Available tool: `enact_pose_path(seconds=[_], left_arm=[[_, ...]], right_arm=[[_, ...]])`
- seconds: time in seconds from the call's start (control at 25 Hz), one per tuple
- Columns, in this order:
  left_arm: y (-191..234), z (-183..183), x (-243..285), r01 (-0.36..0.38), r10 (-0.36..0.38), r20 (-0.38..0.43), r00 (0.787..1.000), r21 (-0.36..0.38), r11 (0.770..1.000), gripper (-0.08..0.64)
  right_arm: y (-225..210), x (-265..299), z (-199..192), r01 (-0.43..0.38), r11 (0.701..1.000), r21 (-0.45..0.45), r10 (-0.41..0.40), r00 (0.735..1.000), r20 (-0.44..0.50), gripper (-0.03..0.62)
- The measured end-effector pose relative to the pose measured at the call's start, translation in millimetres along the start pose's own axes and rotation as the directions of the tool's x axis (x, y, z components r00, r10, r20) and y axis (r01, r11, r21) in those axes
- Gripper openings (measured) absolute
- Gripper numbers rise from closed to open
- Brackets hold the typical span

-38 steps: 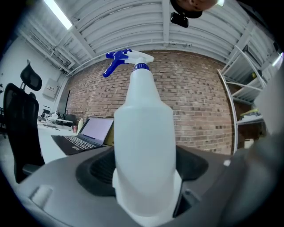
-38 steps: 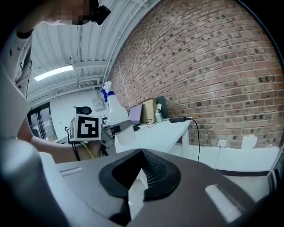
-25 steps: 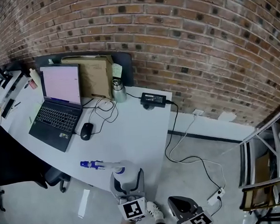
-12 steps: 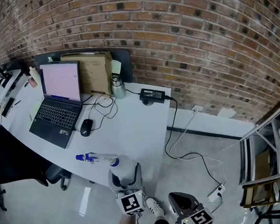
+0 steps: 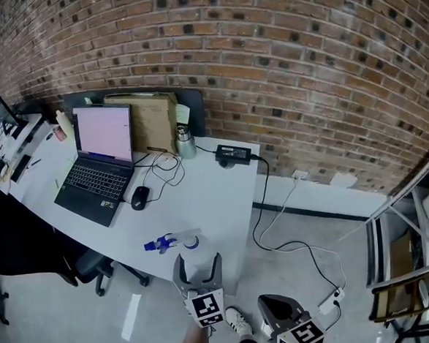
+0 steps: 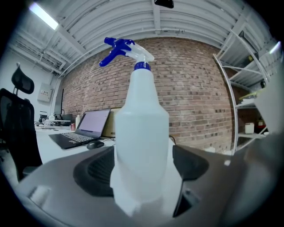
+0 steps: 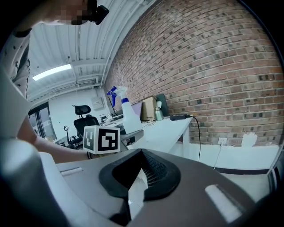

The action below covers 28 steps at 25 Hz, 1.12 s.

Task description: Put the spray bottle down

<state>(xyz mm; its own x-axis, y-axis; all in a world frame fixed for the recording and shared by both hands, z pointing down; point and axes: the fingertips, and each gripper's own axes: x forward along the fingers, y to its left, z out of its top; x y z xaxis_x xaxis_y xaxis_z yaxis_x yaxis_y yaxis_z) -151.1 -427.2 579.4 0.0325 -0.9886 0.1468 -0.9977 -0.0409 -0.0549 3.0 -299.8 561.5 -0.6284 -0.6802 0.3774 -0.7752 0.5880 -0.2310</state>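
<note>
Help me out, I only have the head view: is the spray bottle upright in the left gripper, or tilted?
Observer: Upright. In the left gripper view the spray bottle stands straight between the left gripper's pads, blue trigger on top pointing left.
Operator: Is its base on the desk yet?
Observer: Cannot tell: in the right gripper view its bottom sits behind the left gripper's body.
Operator: Right gripper free?
Observer: Yes, its jaws are together with nothing between them.
</note>
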Motion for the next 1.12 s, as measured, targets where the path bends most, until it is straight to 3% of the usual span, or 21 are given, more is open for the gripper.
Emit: enact_pose_path(seconds=[0.28, 0.48, 0.72, 1.12], left_arm=[[-15, 25, -78, 0.041, -0.041, -0.003, 0.999, -0.043, 0.998, 0.39], [-28, 53, -151, 0.056, -0.059, -0.027, 0.998, -0.103, 0.993, 0.252], [-21, 67, -209, -0.055, 0.052, -0.042, 0.998, -0.063, 0.997, 0.018], [-22, 82, -257, -0.088, 0.087, -0.022, 0.996, -0.071, 0.994, 0.008]], right_arm=[[18, -24, 14, -0.005, 1.0, -0.01, 0.006, 0.999, 0.048, -0.002], [33, -33, 27, -0.019, 0.998, -0.06, 0.025, 0.994, 0.103, -0.002], [57, -28, 44, -0.038, 0.988, -0.148, 0.065, 0.982, 0.179, -0.002], [101, -56, 38, -0.022, 0.983, -0.184, 0.054, 0.983, 0.175, -0.002]])
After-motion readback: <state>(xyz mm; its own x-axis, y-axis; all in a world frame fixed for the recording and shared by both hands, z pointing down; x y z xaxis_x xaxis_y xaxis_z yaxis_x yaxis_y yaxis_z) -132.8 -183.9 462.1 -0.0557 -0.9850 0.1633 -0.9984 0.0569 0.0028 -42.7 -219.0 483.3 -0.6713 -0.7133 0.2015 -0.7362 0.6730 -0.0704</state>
